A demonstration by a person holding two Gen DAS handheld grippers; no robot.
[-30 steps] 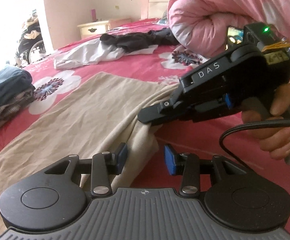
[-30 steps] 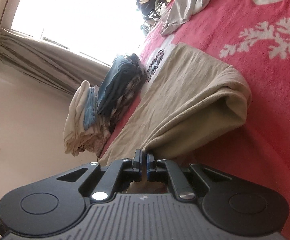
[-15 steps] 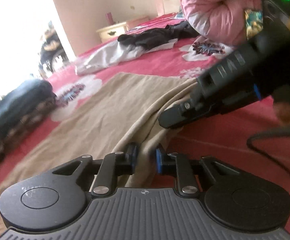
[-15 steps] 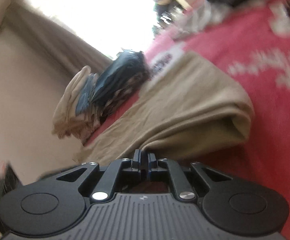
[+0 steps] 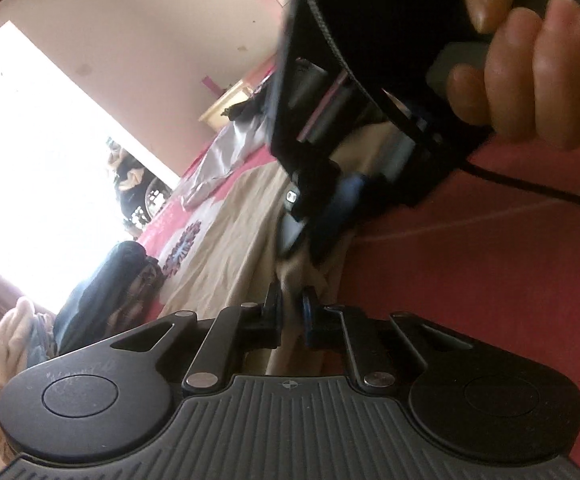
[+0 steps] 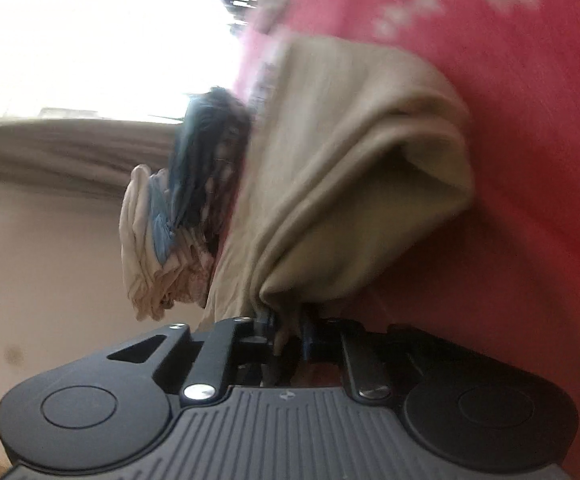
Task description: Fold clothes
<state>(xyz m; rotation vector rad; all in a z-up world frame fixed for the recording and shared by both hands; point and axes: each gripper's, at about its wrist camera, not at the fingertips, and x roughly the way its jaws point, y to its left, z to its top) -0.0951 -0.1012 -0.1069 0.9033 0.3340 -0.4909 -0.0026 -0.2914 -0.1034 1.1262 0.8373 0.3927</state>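
Cloth: the tan cloth lies on the bed, spread flat at the far end and bunched up at the near edge where both grippers have it
How it feels: I think it is soft, thin and light; it droops and makes a floppy pocket where it is lifted, so it will not keep a shape on its own
Where to hold: the edge or a corner looks best, with the two holds well apart, so the cloth hangs straight and folds flat
Slipping: a thin pinch could slide out, so a good thick bite of the edge seems safer
Left gripper: its jaws are nearly closed, with a small gap, and a fold of the tan cloth sits pinched between them
Right gripper: its jaws are close together with a bunch of the tan cloth squeezed between them; this view is blurry
Right hand: it holds the handle of the right gripper, just above the left one
Pile: folded clothes sit stacked at the far side of the bed
Other clothes: a grey one waits farther up the bed
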